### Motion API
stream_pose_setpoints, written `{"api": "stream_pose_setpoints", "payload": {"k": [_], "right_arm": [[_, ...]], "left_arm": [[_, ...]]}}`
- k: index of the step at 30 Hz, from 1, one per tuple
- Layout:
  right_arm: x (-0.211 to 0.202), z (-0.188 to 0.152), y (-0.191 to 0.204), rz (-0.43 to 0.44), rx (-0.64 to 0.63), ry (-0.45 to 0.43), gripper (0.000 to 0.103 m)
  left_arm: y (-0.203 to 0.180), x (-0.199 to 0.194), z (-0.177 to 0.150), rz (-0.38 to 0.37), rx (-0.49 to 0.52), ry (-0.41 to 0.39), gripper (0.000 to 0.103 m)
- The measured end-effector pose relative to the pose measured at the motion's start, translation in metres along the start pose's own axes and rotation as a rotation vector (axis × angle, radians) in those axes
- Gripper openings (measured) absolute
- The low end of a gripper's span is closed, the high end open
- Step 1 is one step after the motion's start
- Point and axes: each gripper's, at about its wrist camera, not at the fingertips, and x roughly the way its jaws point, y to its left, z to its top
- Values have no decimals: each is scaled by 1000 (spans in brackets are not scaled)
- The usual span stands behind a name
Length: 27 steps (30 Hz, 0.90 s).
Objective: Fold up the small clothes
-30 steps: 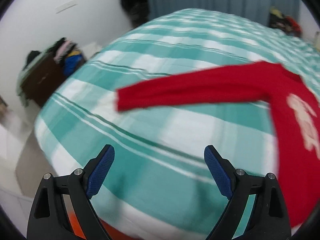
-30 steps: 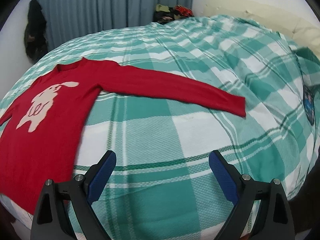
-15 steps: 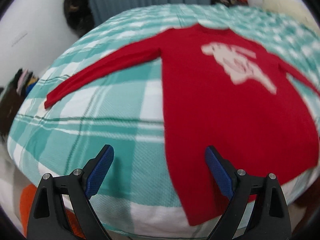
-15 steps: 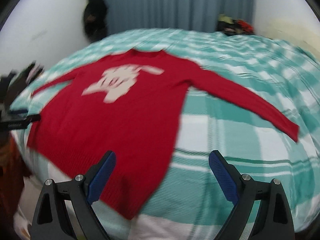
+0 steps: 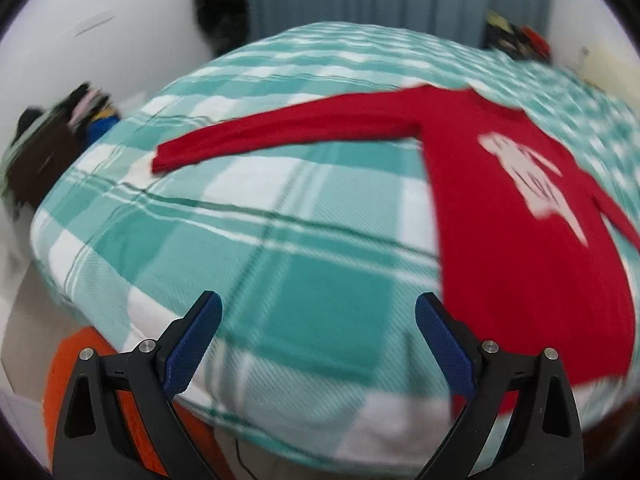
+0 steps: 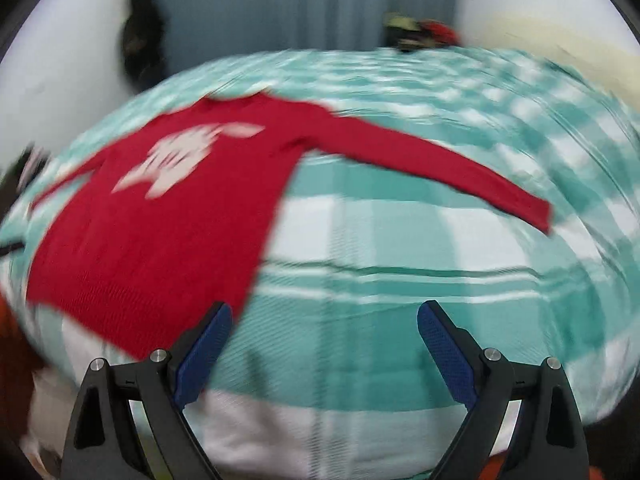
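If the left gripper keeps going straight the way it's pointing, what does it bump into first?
Probably the green-and-white checked bedspread. The open left gripper points at bare cover, with the red sweater off to its right and the sleeve farther up the bed. The picture is blurry, so depth is uncertain.

right gripper (image 6: 324, 332): jaws spread wide, nothing between them, above near edge of bed | red sweater (image 6: 160, 232): flat on green-and-white checked bedspread (image 6: 380, 240), left of centre, white motif up, one sleeve (image 6: 440, 176) stretched to the right | far: grey curtain (image 6: 300, 8), clothes pile (image 6: 420, 34) | frame blurred
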Motion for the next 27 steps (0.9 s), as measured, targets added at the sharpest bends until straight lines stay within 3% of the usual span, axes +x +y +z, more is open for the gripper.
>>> {"api": "stream_pose_setpoints", "payload": {"k": [5,9,11,17,27], "right_arm": [[17,5,-42,-12,212,29,93],[50,-6,-62,-3,318,151,96],[52,-6,-58,5,309,141,102],[54,-7,-51,-20,290,140,103],[53,-11,-51,-35,283,129,103]], "left_arm": [[12,29,17,53,-49,-10,98],[27,55,2,50,-76,40,102],[29,57,-4,35,-81,31,102],[34,61,-4,-10,-94,54,102],[29,61,-5,11,-75,42,102]]}}
